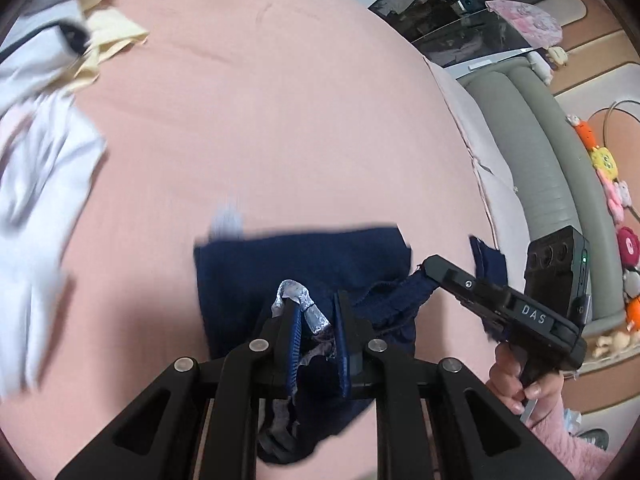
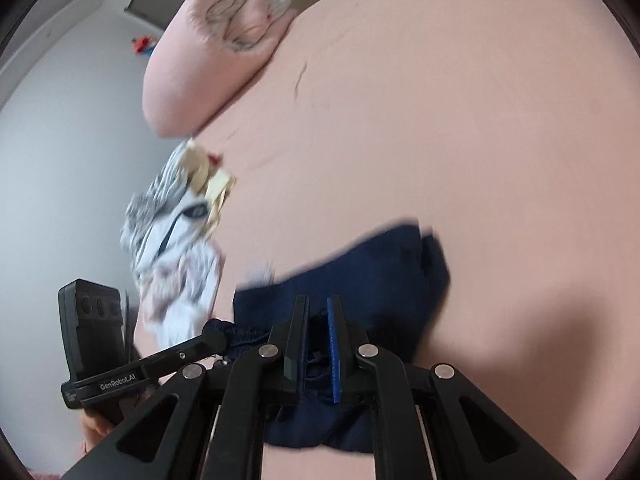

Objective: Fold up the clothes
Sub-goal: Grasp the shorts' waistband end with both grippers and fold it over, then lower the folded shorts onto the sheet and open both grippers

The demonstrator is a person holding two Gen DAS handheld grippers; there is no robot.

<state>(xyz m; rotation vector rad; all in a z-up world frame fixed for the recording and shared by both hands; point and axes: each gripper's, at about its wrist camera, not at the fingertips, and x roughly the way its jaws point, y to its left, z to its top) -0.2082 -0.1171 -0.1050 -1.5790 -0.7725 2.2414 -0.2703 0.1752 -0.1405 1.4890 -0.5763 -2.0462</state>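
- Navy garment is held up over the pink bed, pinched at near edge by both tongs.
- L gripper is clamped on its lace-trimmed edge; R gripper is clamped on a navy fold.
- Counted: 1 navy garment, 2 grippers, 1 clothes pile w/ white and yellow pieces, 1 pillow.

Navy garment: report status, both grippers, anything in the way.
Left gripper and right gripper both shut on navy garment, held over pink bed. White clothes pile off to the side, not in the way.
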